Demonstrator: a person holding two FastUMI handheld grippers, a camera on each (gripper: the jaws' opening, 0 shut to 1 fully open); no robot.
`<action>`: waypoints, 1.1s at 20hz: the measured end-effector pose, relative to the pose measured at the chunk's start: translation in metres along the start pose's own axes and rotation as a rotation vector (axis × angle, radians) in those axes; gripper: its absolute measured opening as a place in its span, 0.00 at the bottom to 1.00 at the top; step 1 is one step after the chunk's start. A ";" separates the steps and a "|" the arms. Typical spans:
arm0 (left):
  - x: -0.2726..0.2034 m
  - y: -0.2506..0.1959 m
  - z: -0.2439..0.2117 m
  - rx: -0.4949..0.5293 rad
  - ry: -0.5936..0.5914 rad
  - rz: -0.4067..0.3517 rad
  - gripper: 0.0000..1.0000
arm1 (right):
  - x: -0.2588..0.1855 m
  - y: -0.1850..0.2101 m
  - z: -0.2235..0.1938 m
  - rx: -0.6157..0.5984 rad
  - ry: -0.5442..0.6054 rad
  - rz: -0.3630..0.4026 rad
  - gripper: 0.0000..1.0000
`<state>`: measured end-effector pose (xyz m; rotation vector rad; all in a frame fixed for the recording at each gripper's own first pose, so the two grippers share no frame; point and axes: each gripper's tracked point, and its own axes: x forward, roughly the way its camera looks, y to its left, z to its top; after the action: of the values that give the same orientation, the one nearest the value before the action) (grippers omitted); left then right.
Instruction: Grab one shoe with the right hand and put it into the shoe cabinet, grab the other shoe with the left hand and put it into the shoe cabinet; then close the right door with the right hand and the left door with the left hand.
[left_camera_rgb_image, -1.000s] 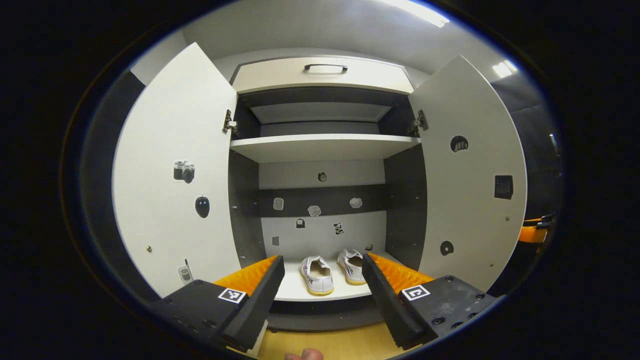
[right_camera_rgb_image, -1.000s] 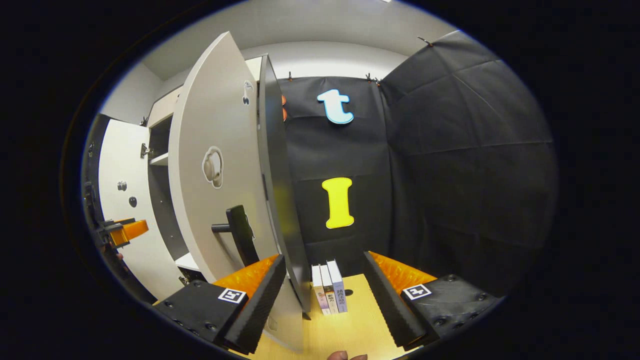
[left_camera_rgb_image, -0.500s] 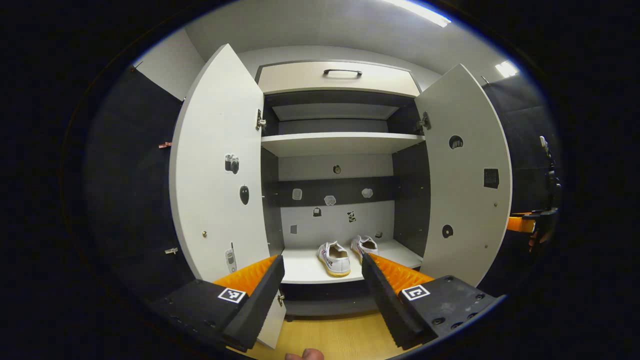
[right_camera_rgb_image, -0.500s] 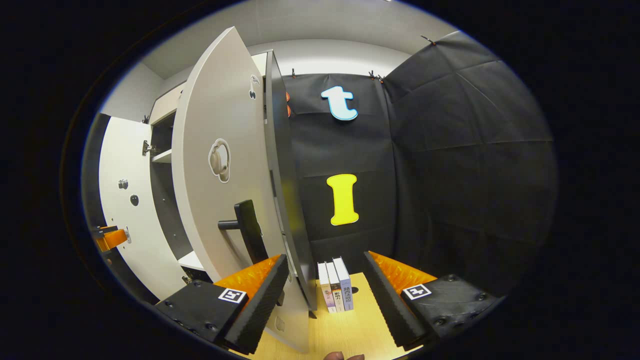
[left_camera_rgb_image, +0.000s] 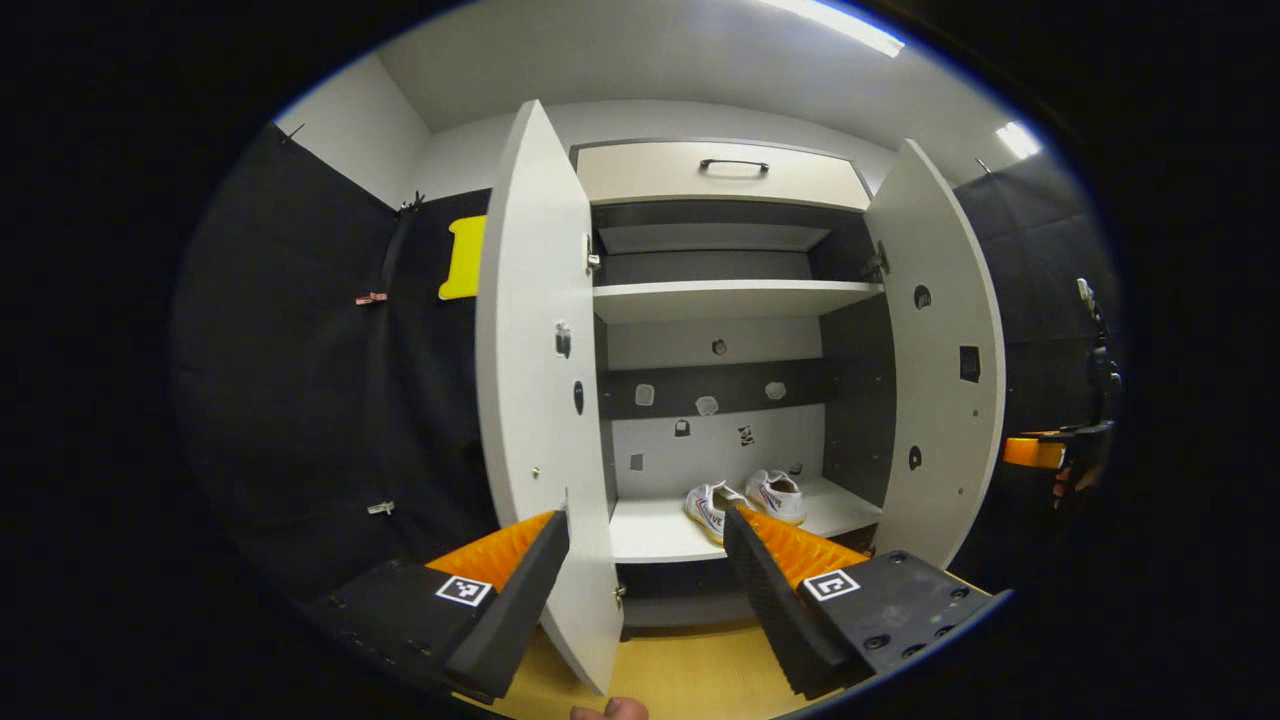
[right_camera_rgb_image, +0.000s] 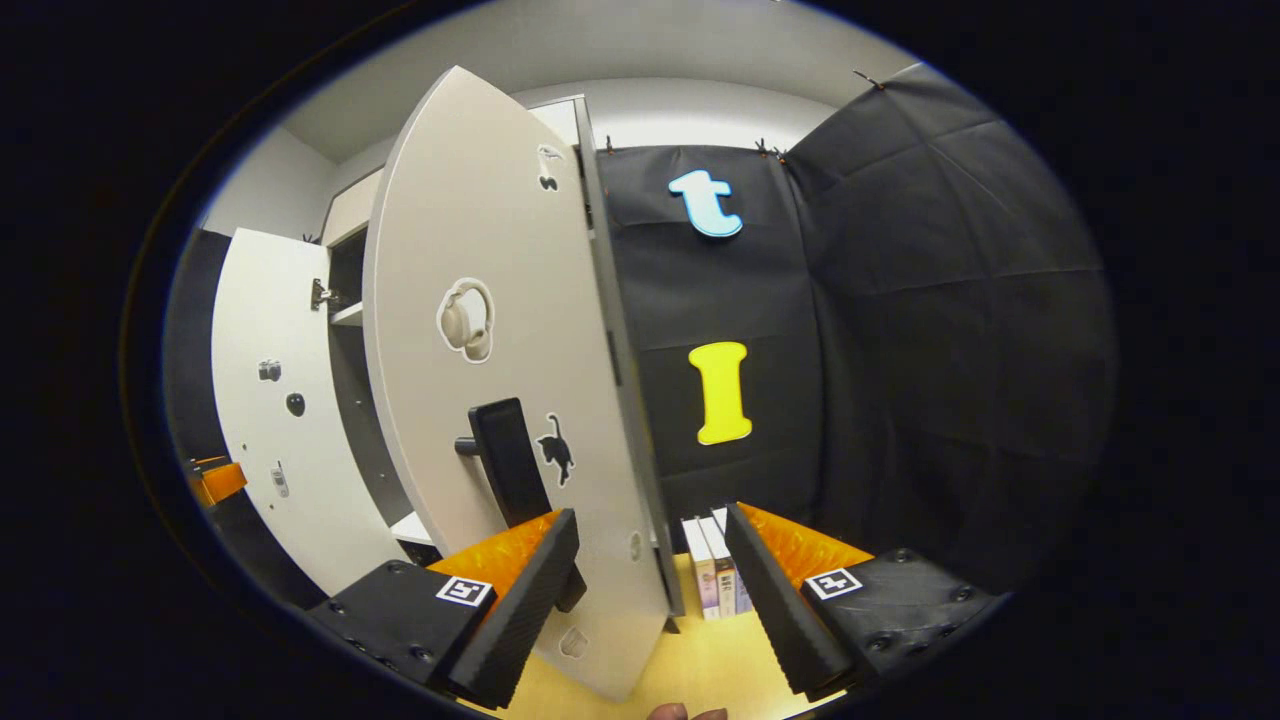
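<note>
Left door (left_camera_rgb_image: 535, 380) stands open, its edge between the gaping fingers of the empty left tool (left_camera_rgb_image: 645, 575). Both shoes (left_camera_rgb_image: 745, 497) sit on the cabinet's bottom shelf (left_camera_rgb_image: 650, 530), so stowing looks done. Right door (right_camera_rgb_image: 500, 380) is also open, the empty right tool (right_camera_rgb_image: 648, 575) spread at its edge. Both closings remain.

left gripper view: faces cabinet (left_camera_rgb_image: 720, 300) interior | right gripper view: close, perhaps beside right door (right_camera_rgb_image: 500, 350)

Your way into the white shoe cabinet (left_camera_rgb_image: 720, 300) stays wide open between both swung-out white doors (left_camera_rgb_image: 540, 400); bottom shelf's right half is free.
</note>
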<state>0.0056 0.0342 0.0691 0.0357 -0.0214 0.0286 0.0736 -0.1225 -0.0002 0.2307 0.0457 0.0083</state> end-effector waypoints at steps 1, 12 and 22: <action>-0.003 0.010 -0.001 0.001 -0.004 0.006 0.97 | 0.002 0.014 -0.004 0.006 0.006 0.018 0.98; -0.001 0.145 -0.042 -0.014 0.054 0.159 0.97 | -0.033 0.111 -0.020 -0.014 0.004 0.119 1.00; 0.068 0.177 -0.061 -0.023 0.081 0.179 0.93 | -0.060 0.110 -0.030 -0.021 0.028 0.084 0.98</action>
<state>0.0694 0.2150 0.0160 0.0091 0.0565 0.2091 0.0118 -0.0094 -0.0014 0.2112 0.0636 0.0952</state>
